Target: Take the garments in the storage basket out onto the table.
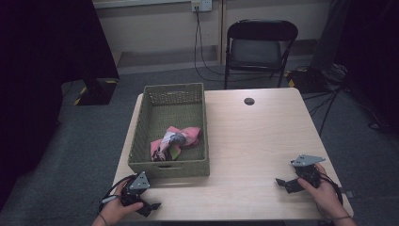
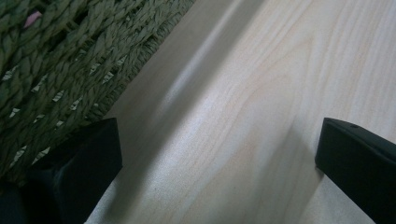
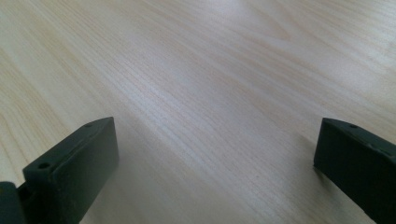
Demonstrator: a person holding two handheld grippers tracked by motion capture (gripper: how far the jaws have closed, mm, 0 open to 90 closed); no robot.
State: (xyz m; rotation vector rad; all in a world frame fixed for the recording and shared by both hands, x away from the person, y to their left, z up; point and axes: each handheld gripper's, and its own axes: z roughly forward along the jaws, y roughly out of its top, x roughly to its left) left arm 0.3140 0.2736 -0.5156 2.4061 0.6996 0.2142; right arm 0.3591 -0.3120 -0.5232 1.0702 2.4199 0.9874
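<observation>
A green woven basket [image 1: 141, 127] stands on the left half of the pale wooden table [image 1: 254, 136]. Inside it lies a crumpled pink cloth [image 1: 176, 140] with dark patches. My left gripper [image 1: 154, 206] rests low at the table's front left corner, just in front of the basket, jaws wide apart over bare wood. In the left gripper view the basket's woven wall [image 2: 60, 70] sits close on the left. My right gripper [image 1: 281, 182] is held at the front right of the table, open, with nothing between its fingers [image 3: 74, 163].
A dark round hole [image 1: 249, 101] marks the table's far edge. Behind the table stands a black folding chair [image 1: 259, 47], with cables and stand legs on the grey floor at the right. Bare wood lies between the basket and the right gripper.
</observation>
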